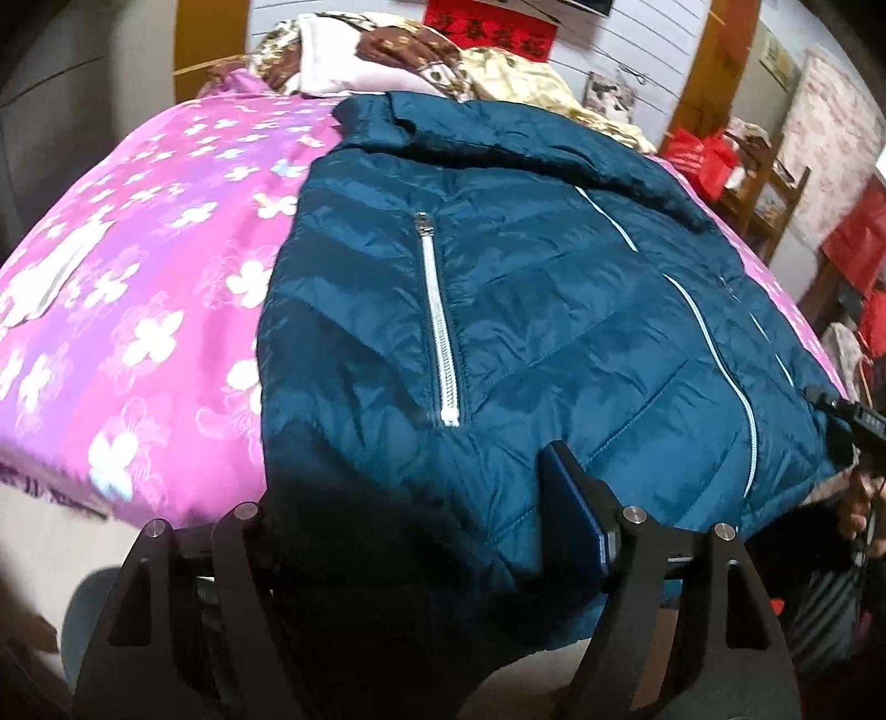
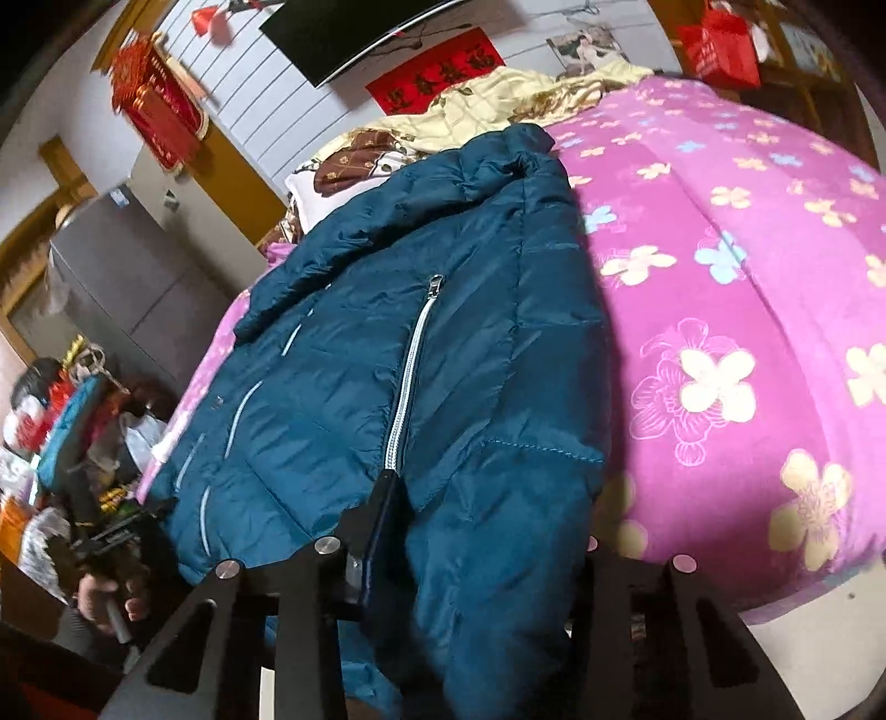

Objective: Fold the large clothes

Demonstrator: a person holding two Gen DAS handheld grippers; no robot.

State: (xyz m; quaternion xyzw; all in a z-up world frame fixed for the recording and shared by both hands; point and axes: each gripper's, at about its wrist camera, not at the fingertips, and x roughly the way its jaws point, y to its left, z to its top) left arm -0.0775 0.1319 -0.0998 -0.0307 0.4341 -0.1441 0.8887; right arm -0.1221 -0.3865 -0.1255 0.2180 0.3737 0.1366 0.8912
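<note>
Both tongs, left (image 1: pixel 410 498) and right (image 2: pixel 487 515), stand apart around your jacket's (image 1: pixel 554 288) near hem; whether they pinch it cannot be told. Jacket lies on the bed (image 1: pixel 138 277).

Red banner (image 2: pixel 437 69) characters, perhaps illegible

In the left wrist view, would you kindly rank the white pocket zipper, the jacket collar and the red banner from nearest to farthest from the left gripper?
1. Pocket zipper: just ahead of the left gripper, mid-jacket.
2. Jacket collar: far end of the jacket, up the bed.
3. Red banner: on the back wall.
</note>
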